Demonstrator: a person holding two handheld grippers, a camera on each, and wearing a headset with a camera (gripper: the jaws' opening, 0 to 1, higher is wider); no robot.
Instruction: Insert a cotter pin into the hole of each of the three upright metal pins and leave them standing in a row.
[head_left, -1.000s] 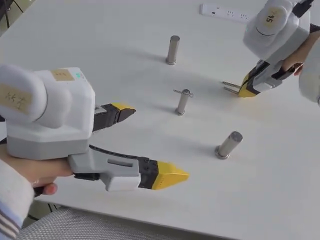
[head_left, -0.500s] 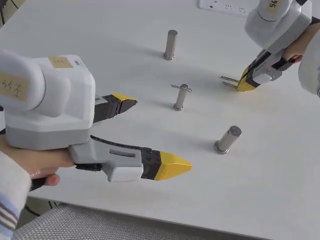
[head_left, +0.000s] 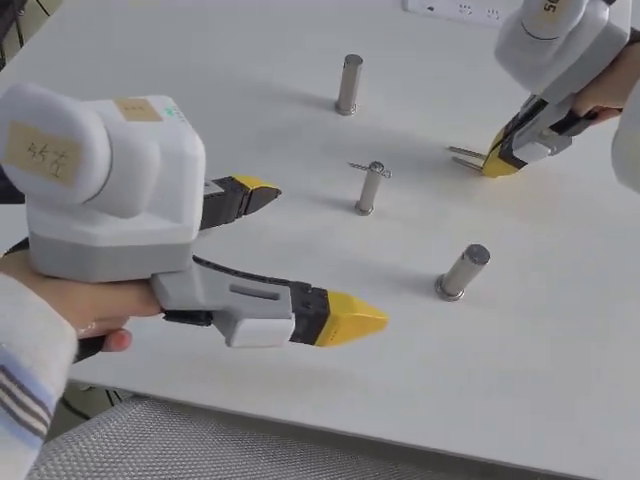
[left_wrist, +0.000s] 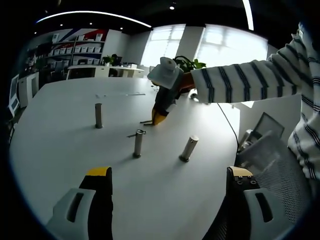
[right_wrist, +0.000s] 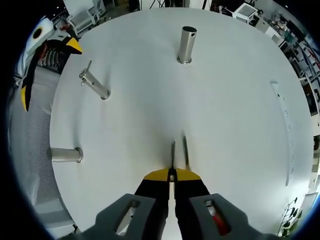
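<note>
Right gripper (head_left: 492, 163): jaws closed on thin silver cotter pin (right_wrist: 179, 147), angled down, low over white table (head_left: 200, 60).
Left gripper (head_left: 312, 255): jaws wide apart, empty, held level.
Middle upright silver metal pin (head_left: 369, 188): cotter fitted.

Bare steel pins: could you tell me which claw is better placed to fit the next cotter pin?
Right, probably: the right claw is shut on a thin two-pronged metal cotter pin, while the left claw is open and empty.

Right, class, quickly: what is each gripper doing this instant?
Left gripper: open, fingers apart, holding nothing.
Right gripper: shut on a thin two-pronged metal cotter pin.
</note>
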